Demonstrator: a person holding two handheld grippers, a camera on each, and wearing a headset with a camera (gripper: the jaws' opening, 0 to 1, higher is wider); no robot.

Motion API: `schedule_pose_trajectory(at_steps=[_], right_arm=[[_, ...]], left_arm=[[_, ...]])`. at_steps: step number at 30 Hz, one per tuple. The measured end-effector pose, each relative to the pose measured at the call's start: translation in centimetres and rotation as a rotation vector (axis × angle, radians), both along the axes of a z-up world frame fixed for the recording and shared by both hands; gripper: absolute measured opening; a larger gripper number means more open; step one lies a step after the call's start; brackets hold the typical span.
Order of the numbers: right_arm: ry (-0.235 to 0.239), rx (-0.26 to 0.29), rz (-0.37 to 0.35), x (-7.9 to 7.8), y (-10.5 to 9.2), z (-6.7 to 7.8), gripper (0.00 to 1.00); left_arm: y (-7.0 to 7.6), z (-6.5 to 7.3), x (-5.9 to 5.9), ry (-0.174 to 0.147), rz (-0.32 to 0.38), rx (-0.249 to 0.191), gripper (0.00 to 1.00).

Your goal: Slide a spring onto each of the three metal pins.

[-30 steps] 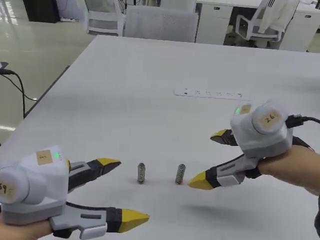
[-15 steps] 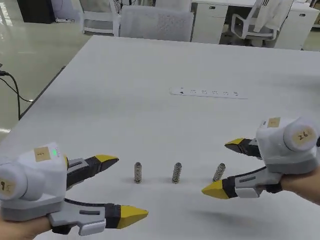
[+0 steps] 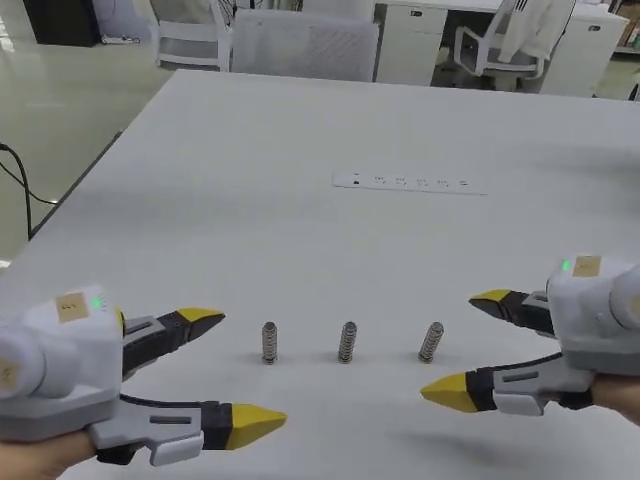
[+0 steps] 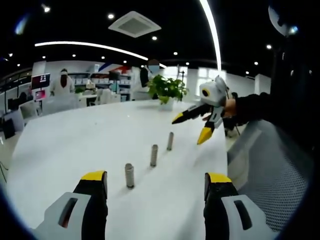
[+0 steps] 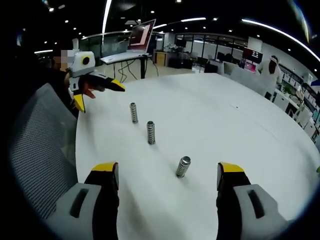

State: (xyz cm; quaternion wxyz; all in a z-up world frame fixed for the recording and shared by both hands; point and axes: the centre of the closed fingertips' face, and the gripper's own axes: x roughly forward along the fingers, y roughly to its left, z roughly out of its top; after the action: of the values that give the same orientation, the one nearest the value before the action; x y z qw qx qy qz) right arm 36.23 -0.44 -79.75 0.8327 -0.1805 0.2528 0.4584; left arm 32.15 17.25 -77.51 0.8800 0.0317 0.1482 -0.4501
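Your left hand-held gripper [image 3: 250,369] and right hand-held gripper [image 3: 450,345] hang spread wide and empty either side of three springs [image 3: 347,342] standing in a row on the tabletop [image 3: 300,220], with any pins hidden inside the coils.

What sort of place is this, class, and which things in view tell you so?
Most likely an open-plan office: a large white table with a power strip set in it, swivel chairs behind it, and long strip lights on the ceiling.
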Motion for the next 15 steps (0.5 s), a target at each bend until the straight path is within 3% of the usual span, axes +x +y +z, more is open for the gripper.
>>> schedule_pose_trajectory(at_steps=[5, 11, 15], right_arm=[[0.013, 0.014, -0.002, -0.48, -0.43, -0.7, 0.79], [-0.023, 0.066, 0.013, -0.53, -0.31, -0.34, 0.8], [-0.022, 0.084, 0.016, -0.6, -0.14, -0.42, 0.82]], left_arm=[[0.47, -0.34, -0.05, 0.007, 0.015, -0.005, 0.76], [0.85, -0.61, 0.05, 0.011, 0.031, -0.01, 0.77], [1.0, -0.92, 0.03, 0.019, 0.044, -0.014, 0.77]])
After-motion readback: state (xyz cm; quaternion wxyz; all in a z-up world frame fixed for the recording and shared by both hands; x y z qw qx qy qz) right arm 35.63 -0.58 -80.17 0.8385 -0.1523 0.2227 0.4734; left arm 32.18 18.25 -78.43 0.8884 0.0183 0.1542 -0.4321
